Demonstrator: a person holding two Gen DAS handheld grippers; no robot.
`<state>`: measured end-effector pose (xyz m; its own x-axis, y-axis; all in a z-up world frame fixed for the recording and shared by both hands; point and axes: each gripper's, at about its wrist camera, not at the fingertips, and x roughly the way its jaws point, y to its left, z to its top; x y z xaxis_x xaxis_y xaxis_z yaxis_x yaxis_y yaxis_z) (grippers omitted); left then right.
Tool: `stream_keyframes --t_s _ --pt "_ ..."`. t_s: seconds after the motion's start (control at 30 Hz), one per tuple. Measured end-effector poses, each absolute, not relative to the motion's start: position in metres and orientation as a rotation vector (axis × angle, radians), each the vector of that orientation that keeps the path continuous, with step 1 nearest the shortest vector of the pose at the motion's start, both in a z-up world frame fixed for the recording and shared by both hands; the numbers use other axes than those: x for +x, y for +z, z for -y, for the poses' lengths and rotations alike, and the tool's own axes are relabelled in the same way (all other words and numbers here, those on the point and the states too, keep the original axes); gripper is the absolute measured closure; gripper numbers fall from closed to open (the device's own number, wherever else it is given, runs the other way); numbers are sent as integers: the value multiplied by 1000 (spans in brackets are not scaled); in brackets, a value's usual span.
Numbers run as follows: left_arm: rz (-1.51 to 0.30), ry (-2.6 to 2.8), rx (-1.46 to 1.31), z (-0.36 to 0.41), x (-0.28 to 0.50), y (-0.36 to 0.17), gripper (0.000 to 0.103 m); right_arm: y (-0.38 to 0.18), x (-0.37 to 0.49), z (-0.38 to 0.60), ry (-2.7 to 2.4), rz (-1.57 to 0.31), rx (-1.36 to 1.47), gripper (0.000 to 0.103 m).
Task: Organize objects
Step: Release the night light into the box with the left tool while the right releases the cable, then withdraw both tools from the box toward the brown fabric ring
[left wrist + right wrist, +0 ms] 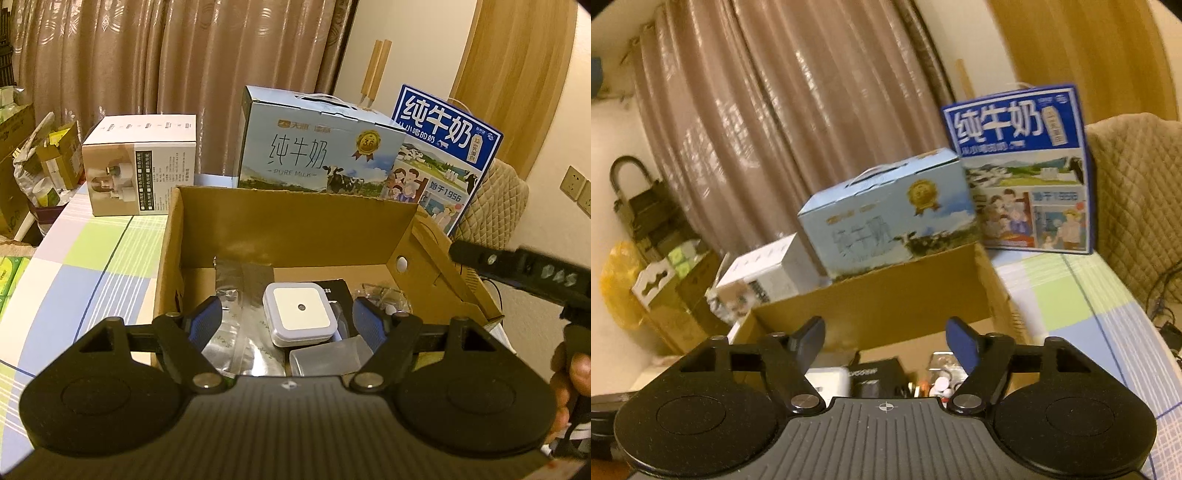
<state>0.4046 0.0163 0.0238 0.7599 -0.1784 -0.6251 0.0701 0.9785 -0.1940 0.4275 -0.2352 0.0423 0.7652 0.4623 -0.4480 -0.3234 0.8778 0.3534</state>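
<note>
Cardboard box (288, 229) is seen just ahead of and below the left claw (288, 321), with its small things piled inside. A white square night light (300, 314) lies between the spread fingers of that claw, but it is not pinched, and a clear plastic case (325, 360) rests just under it. The right claw (885, 343) is spread too, nothing is held in it, and it is kept above the box's near edge. If the left claw is shut too fast, the smooth light could be squeezed out sideways or tipped onto the shiny bags (236, 332) beside it. The case could be grabbed by mistake. Both claws are close together, so they could be bumped.
</note>
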Motion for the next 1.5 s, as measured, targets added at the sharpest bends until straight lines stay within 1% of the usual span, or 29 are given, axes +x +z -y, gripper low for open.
stream_keyframes --t_s 0.27,0.9,1.33,1.5 --pt "-704 -143 -152 -12 404 22 29 40 426 234 436 -584 246 33" --pt "-706 -143 -137 -12 401 21 28 40 418 236 438 -584 198 33" --pt "-683 -160 -60 -4 373 26 27 36 390 270 402 -585 155 33" --pt "-659 -182 -23 5 355 31 23 30 371 288 385 -614 129 33"
